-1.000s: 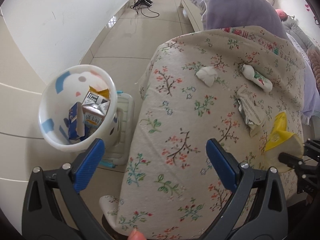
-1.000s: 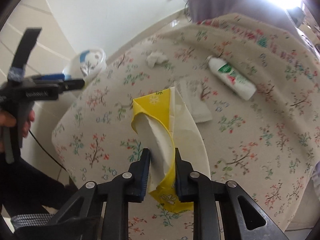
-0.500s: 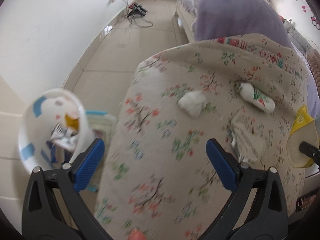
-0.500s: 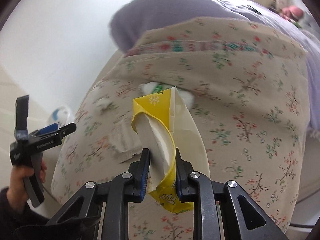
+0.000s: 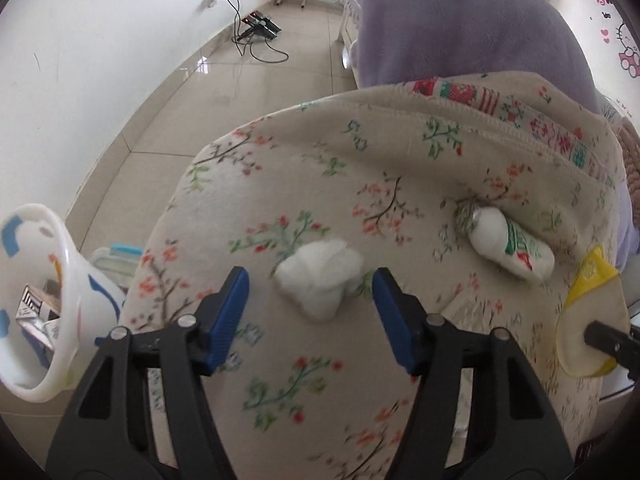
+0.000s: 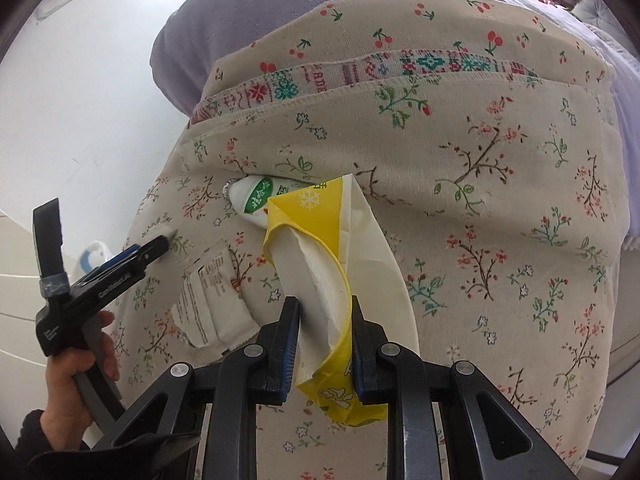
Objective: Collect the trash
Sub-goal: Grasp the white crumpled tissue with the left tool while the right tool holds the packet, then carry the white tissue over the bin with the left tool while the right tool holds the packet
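crumpled fluffy white tissue wad between left gripper blue pads, jaws just narrowing, not touching, right gripper clamped on crinkly yellow wrapper, bin slid toward 9 o'clock

From my left wrist view the white bin is cut off at the frame edge — its contents mostly hidden. The yellow wrapper covers part of the bottle — label unreadable.

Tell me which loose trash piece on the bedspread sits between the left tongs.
The crumpled white tissue wad; the white bottle and flat printed wrapper lie off to the side.
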The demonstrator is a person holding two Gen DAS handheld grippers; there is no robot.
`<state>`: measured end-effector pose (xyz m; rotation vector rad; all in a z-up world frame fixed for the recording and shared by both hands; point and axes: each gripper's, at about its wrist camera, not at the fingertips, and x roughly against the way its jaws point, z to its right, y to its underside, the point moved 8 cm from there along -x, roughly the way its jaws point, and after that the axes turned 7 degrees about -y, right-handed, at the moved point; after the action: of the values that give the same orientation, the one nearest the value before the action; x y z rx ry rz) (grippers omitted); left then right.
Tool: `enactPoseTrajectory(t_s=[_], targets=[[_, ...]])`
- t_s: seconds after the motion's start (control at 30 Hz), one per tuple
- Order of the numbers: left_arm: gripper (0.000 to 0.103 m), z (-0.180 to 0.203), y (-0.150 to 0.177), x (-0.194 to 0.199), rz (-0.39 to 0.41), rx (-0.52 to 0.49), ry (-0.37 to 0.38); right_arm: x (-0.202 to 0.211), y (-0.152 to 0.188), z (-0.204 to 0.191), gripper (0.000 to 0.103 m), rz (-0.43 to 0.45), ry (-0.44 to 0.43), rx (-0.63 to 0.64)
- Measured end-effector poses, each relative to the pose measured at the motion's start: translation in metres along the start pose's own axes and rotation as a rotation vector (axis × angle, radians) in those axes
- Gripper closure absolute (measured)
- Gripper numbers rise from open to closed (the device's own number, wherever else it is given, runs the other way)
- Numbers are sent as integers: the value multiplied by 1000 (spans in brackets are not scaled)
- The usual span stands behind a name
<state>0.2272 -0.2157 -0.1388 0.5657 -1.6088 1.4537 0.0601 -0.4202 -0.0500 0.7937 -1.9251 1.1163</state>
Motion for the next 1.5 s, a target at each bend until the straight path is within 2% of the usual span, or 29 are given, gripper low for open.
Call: enactPoseTrajectory(t_s=[0.1,0.2,0.23,0.33,0.6,0.8,1.1,1.5], targets=[[48,2,-8,-5,20,13,-17,1,-2,-1,80,-1,-1,1],[71,1,-11,-6,29,19,-30,-1,-2,1,80,-7,3,0],[76,0,-12,-6,30,12,-37,-1,-2,2,80,-9,7,1],[81,0,-7,-3,24,-11,-33,-1,4,1,80,-10,17,1],[82,0,2,22,37,-65,-13,5,1,-16,80,18,23,11],[82,-14,8,45,46,-81,-3,3,3,-36,80,30,28,35],[82,-68,13,76,66,-35,-15,-12,6,-77,80,25,15,83],[82,-146,18,90,75,55,-44,-34,8,-140,80,13,-10,166]])
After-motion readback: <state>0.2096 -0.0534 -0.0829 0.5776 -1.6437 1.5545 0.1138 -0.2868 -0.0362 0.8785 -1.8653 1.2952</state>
